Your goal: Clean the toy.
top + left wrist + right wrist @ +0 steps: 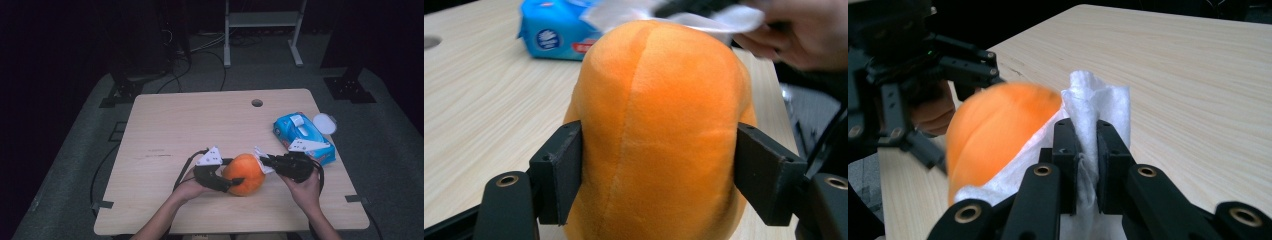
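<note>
I see a light wooden bench (175,125) with a round cable hole (257,103) near its far edge. A blue wipes pack (301,136) lies toward its right edge, lid flipped open, and an orange plush toy (245,173) rests near the front edge.

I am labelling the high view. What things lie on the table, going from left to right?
Left tool → orange soft toy → white wipe → right tool → blue pack of wipes, all on the table.

Far table half (200,120) bare; wipes pack (300,136) blocks right edge.
</note>
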The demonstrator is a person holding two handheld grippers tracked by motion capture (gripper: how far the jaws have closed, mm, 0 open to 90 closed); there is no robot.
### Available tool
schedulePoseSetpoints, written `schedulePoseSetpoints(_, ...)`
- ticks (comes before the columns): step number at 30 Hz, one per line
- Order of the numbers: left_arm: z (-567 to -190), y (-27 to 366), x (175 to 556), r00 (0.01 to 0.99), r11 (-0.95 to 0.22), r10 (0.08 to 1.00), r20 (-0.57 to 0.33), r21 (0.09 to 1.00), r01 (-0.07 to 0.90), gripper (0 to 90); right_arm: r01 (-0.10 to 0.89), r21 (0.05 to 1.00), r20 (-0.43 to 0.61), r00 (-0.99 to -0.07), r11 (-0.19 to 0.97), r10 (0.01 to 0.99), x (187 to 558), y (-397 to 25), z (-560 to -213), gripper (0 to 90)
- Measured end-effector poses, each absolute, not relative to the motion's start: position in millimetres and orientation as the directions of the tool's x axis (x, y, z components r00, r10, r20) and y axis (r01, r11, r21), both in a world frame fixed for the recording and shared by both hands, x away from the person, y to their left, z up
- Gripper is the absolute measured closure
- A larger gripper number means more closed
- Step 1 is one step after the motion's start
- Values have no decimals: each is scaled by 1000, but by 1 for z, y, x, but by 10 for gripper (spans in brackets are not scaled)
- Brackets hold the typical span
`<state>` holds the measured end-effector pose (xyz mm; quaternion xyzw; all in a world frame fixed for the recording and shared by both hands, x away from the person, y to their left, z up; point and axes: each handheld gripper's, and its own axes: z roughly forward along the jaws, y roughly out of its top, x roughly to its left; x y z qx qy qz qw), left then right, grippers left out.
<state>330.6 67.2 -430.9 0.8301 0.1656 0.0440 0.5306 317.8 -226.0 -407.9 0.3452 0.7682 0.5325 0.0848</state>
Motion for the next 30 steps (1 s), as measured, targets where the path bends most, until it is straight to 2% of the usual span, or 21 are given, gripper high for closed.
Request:
schedulePoseSetpoints(1, -432, 70, 334, 932, -360, 338, -133, 896, 259, 267, 443, 876, 241, -747, 193, 620, 317, -225, -408, 806)
schedulePoseSetpoints(6, -431, 68, 333, 927, -362, 352, -132, 894, 264, 266, 420, 883, 214, -758, 210, 616, 314, -220, -405, 806)
schedulePoseSetpoints(11, -432, 65, 334, 906, -330, 387, -171, 892, 309, 263, 386, 899, 202, -786, 208, 585, 306, -213, -397, 806)
schedulePoseSetpoints(21, -429, 45, 316, 932, -405, 358, -52, 891, 206, 246, 295, 907, 93, -838, 302, 538, 294, -187, -389, 806)
schedulePoseSetpoints(27, -433, 49, 320, 941, -374, 329, -77, 904, 205, 257, 299, 905, 78, -818, 304, 571, 299, -195, -388, 806)
schedulePoseSetpoints(30, -433, 50, 321, 949, -372, 309, -66, 910, 184, 197, 308, 905, 92, -814, 292, 573, 301, -200, -390, 806)
